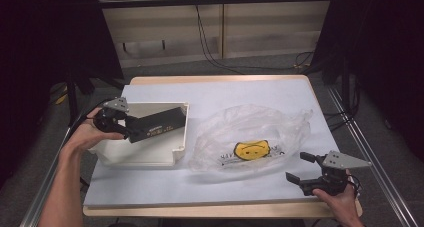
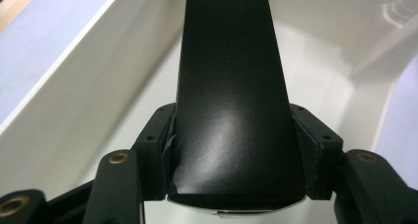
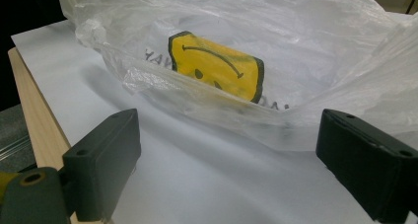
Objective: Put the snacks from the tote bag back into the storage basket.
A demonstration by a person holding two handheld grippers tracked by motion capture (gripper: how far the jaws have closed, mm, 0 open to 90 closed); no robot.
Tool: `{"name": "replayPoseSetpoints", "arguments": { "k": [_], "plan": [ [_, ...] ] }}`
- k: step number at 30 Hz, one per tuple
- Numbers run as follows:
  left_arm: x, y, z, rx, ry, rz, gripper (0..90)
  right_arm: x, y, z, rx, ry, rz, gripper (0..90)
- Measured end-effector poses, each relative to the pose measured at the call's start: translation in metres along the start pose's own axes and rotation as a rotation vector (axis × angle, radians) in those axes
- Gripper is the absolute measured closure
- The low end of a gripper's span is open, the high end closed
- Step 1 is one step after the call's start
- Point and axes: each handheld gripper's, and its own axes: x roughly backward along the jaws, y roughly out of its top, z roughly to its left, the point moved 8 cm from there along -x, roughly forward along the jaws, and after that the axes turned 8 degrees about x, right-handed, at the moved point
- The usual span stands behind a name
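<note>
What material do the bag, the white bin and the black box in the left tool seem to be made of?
Bag: thin clear plastic film, glossy; it crinkles and the table shows through it.
Bin: probably hard plastic, smooth and a little shiny, with thin moulded walls.
Box, held by the left tool: likely coated cardboard, with a satin sheen and sharp folded edges. It could be plastic.

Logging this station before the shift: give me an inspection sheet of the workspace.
Surface: table under pale sheet, wooden edge bare.
Job's things: white bin; black box held over it; clear bag with yellow smiley print, lying beside bin.
Clutter: nothing seen.
Grippers: left gripper shut on black box; right gripper open, facing bag, apart from it.
Cables: black cables on floor behind table.
Surroundings: black curtains, wood wall panels, grey floor.
</note>
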Motion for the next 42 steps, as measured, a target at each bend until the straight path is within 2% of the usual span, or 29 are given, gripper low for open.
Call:
{"name": "replayPoseSetpoints", "arguments": {
  "k": [6, 7, 9, 12, 15, 18, 19, 23, 25, 27, 34, 36, 42],
  "plan": [
    [-0.008, -0.003, 0.003, -0.002, -0.009, 0.014, 43.1, -0.001, 0.0, 0.001, 0.003, 0.002, 0.003, 9.2],
    [-0.014, -0.007, 0.004, 0.006, -0.014, 0.032, 43.0, -0.001, 0.0, 0.001, 0.0, -0.001, 0.004, 9.2],
    [-0.016, -0.008, 0.004, 0.004, -0.018, 0.044, 43.0, -0.001, 0.0, 0.0, 0.003, -0.002, 0.003, 9.2],
    [-0.018, -0.01, 0.005, 0.008, -0.026, 0.041, 43.0, -0.001, 0.0, 0.0, 0.004, -0.003, 0.005, 9.2],
    [-0.021, -0.012, 0.006, 0.008, -0.031, 0.067, 42.9, -0.001, -0.001, 0.0, 0.002, -0.001, 0.007, 9.2],
    [-0.024, -0.012, 0.008, -0.001, -0.023, 0.104, 42.9, -0.001, -0.001, 0.0, 0.004, -0.001, 0.006, 9.2],
    [-0.027, -0.013, 0.01, -0.016, -0.021, 0.135, 42.9, -0.001, -0.001, 0.0, 0.006, 0.0, 0.005, 9.2],
    [-0.03, -0.013, 0.013, -0.012, -0.02, 0.162, 42.9, 0.0, -0.001, 0.0, 0.005, 0.003, 0.004, 9.2],
    [-0.031, -0.013, 0.012, 0.004, -0.017, 0.162, 42.9, 0.0, -0.001, 0.0, 0.004, 0.003, 0.003, 9.2],
    [-0.033, -0.014, 0.014, -0.019, -0.01, 0.196, 42.9, 0.0, -0.001, 0.0, 0.003, 0.001, 0.005, 9.2],
    [-0.04, -0.015, 0.016, -0.009, 0.001, 0.241, 42.4, 0.0, -0.001, 0.0, 0.006, 0.004, 0.005, 9.2],
    [-0.042, -0.015, 0.018, 0.028, 0.013, 0.254, 41.1, -0.001, -0.001, 0.0, 0.007, 0.002, 0.007, 9.2],
    [-0.043, -0.013, 0.02, 0.031, 0.033, 0.271, 40.5, 0.0, -0.001, 0.0, 0.006, 0.006, 0.004, 9.2]
  ]
}}
